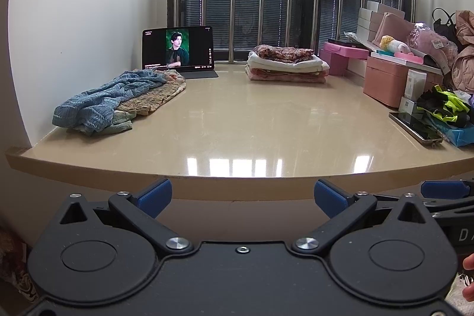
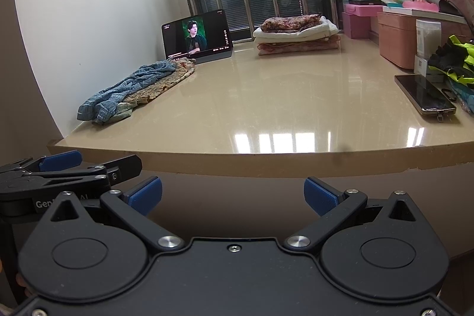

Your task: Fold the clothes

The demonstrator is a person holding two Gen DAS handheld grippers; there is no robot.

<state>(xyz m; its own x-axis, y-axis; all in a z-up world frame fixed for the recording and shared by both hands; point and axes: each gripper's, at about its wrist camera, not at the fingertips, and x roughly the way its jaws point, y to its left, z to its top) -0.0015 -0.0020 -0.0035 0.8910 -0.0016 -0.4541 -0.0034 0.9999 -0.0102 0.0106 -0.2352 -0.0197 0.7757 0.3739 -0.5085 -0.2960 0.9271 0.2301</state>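
Note:
A heap of unfolded clothes (image 1: 112, 99), blue knit on top of beige and floral pieces, lies at the left of the beige counter (image 1: 237, 138); it also shows in the right wrist view (image 2: 133, 91). A stack of folded clothes (image 1: 286, 64) sits at the back by the window, also in the right wrist view (image 2: 296, 34). My left gripper (image 1: 241, 196) is open and empty, held below the counter's front edge. My right gripper (image 2: 232, 196) is open and empty, also below the front edge, beside the left one (image 2: 59, 168).
A tablet (image 1: 177, 49) playing a video stands at the back left. A phone (image 1: 414, 126) lies at the right. Pink boxes (image 1: 385, 79), bags and a neon yellow and black item (image 1: 444, 105) crowd the right side. Barred window behind.

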